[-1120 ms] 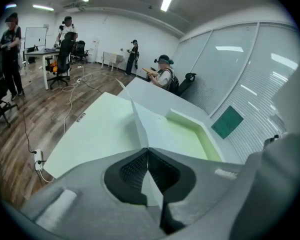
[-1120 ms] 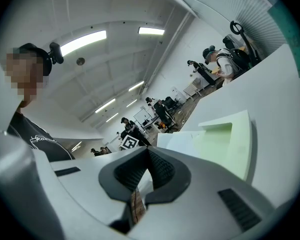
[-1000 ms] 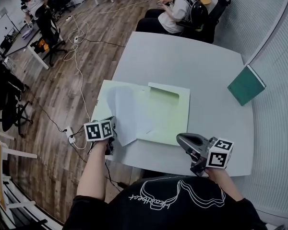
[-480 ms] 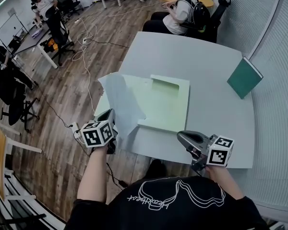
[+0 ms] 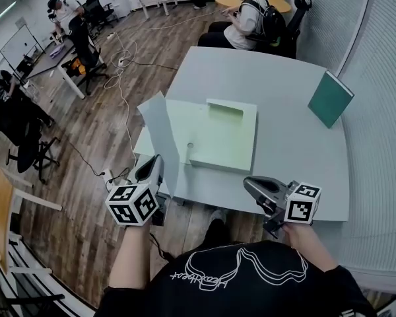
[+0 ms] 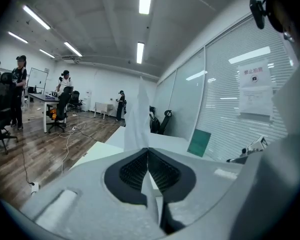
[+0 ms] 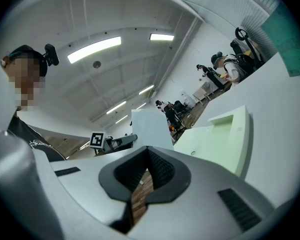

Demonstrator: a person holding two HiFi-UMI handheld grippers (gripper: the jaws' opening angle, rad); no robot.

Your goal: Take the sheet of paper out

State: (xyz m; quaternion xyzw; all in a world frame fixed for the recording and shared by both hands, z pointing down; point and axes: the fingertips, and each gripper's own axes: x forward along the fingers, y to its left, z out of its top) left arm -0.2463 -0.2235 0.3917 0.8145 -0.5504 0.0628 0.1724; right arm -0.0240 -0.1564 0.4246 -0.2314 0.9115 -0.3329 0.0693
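My left gripper (image 5: 152, 169) is shut on one edge of a white sheet of paper (image 5: 160, 134). It holds the sheet raised and nearly upright over the table's front left edge. In the left gripper view the sheet (image 6: 138, 116) rises straight from the closed jaws (image 6: 148, 150). The pale green folder (image 5: 218, 136) lies open and flat on the grey table (image 5: 284, 164), just beyond the sheet. My right gripper (image 5: 254, 187) hovers at the table's front edge, right of the folder. Its jaws (image 7: 147, 151) are shut with nothing between them. The right gripper view shows the sheet (image 7: 150, 126) and the folder (image 7: 225, 139) ahead.
A dark green book (image 5: 330, 98) stands on the table's right side. A seated person (image 5: 247, 18) with a backpack is at the far end. Office chairs (image 5: 20, 137), desks and floor cables (image 5: 122, 71) fill the wooden floor to the left. A glass wall with blinds runs along the right.
My left gripper has drawn back toward me and risen, bringing the sheet from lying on the folder to standing upright above the table edge. The right gripper shifted only a little.
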